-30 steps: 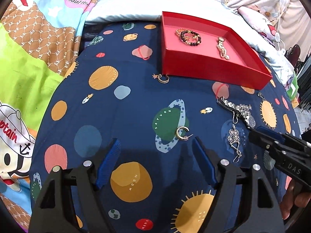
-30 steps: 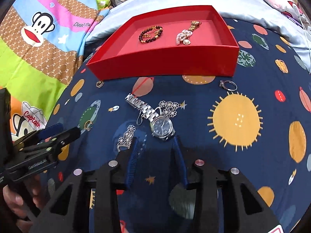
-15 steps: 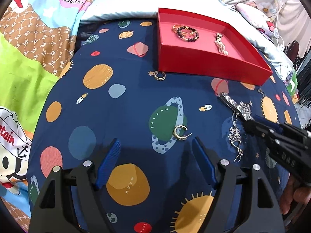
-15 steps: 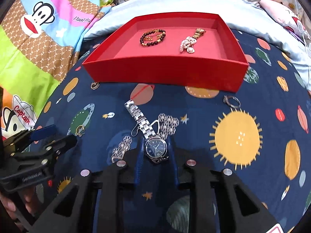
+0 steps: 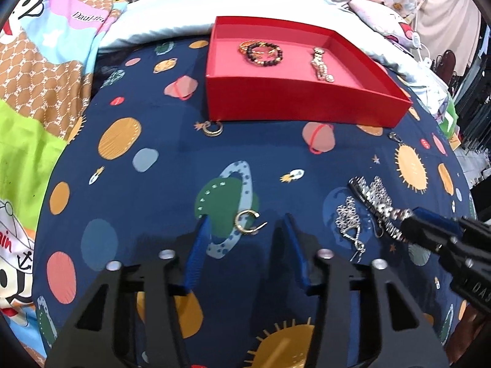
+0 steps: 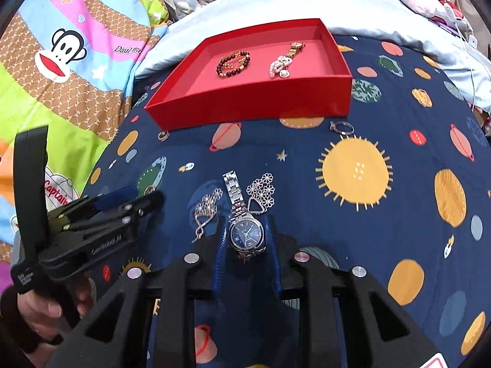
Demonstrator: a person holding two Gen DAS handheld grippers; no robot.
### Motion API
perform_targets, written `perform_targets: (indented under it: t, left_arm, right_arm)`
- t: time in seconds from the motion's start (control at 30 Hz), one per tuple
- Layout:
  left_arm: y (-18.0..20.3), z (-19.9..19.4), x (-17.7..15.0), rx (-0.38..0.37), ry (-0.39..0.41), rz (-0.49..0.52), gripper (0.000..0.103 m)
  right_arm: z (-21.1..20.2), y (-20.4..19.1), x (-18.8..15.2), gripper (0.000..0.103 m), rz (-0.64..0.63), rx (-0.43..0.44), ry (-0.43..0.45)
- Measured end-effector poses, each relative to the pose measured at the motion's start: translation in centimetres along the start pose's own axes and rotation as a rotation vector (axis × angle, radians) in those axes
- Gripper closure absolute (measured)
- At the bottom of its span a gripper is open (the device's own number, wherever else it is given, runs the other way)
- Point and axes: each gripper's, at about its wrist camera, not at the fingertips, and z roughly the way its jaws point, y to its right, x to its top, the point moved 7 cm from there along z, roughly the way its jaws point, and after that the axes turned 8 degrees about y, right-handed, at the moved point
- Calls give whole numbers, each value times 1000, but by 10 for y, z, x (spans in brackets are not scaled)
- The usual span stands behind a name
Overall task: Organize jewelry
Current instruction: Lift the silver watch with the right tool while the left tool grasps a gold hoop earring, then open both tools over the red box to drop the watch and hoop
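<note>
A red tray (image 5: 307, 107) (image 6: 245, 104) at the back holds a dark bead bracelet (image 6: 233, 63) and a pearl bracelet (image 6: 280, 64). My right gripper (image 6: 245, 230) is shut on the dial of a silver watch (image 6: 247, 233), its band lying forward on the cloth. Two silver flower earrings (image 6: 262, 191) (image 6: 205, 208) lie beside it. My left gripper (image 5: 244, 227) is open, its fingers on either side of a gold hoop earring (image 5: 247, 222) on the cloth. The right gripper also shows in the left wrist view (image 5: 411, 224), holding the watch (image 5: 380, 207).
A gold ring (image 5: 213, 128) lies by the tray's front left corner. A silver ring (image 6: 342, 128) lies right of the tray front. The space-print blanket (image 6: 399, 245) covers the bed; a cartoon quilt (image 6: 76, 61) lies at the left.
My right gripper moved forward and closed on the watch's dial. My left gripper moved forward and narrowed, so the gold hoop now lies between its fingers.
</note>
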Motion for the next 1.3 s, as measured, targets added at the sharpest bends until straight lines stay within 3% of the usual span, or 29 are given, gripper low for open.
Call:
perform_targets:
  t: [0.13, 0.5, 0.87, 1.1, 1.23, 1.3]
  left_arm:
    - [8, -1, -1, -51, -9, -1, 83]
    - [14, -18, 2, -98, 4, -27, 83]
    - [13, -50, 24, -117, 56, -40, 83]
    - [15, -59, 65, -137, 97, -14, 83]
    - [21, -50, 109, -160, 136, 4, 83]
    - [24, -39, 137, -134, 165, 24, 83]
  right_arm:
    - [-2, -2, -1, 80, 8, 7, 7]
    - [-28, -12, 26, 80, 17, 43, 78]
    - [-78, -26, 75, 80, 0, 92, 209]
    - [-90, -28, 135, 80, -64, 86, 289]
    - [-68, -21, 176, 80, -94, 40, 304]
    - [-49, -14, 197, 80, -90, 22, 299]
